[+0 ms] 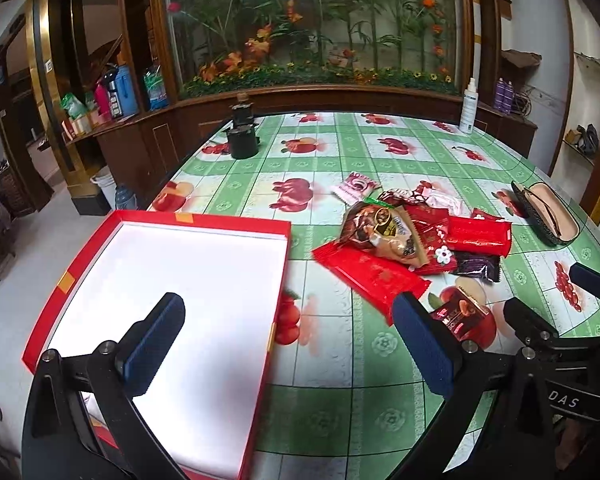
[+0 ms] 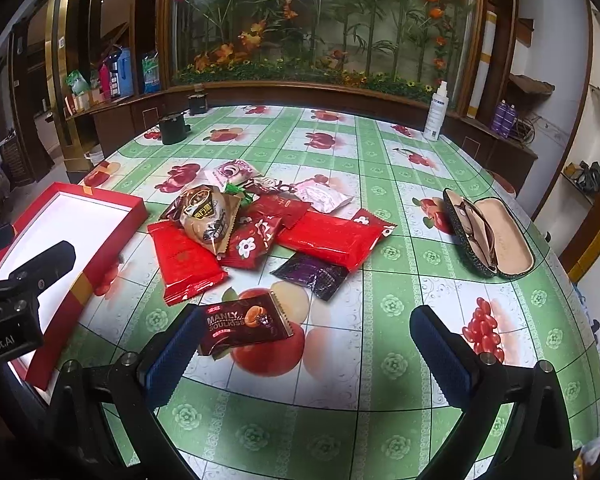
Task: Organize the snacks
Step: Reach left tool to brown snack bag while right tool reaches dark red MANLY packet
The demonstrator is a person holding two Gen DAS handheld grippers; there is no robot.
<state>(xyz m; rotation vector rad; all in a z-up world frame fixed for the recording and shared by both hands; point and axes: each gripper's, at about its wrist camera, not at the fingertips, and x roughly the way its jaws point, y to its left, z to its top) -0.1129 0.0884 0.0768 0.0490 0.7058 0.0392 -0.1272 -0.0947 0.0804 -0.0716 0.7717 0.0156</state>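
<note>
Both claws spread wide, empty. Right claw (image 2: 304,344) lines up on the dark-red snack packet (image 2: 246,326) lower centre; left claw (image 1: 288,340) waits over the empty red box (image 1: 80,264), likely the drop-off. Snack pile (image 2: 260,232) mid-frame on the desk (image 2: 380,400).

box (image 1: 172,216) left on table (image 1: 340,360) | snack pile (image 2: 260,224) right of it | glasses case (image 2: 488,236) farther right (lying open)
</note>
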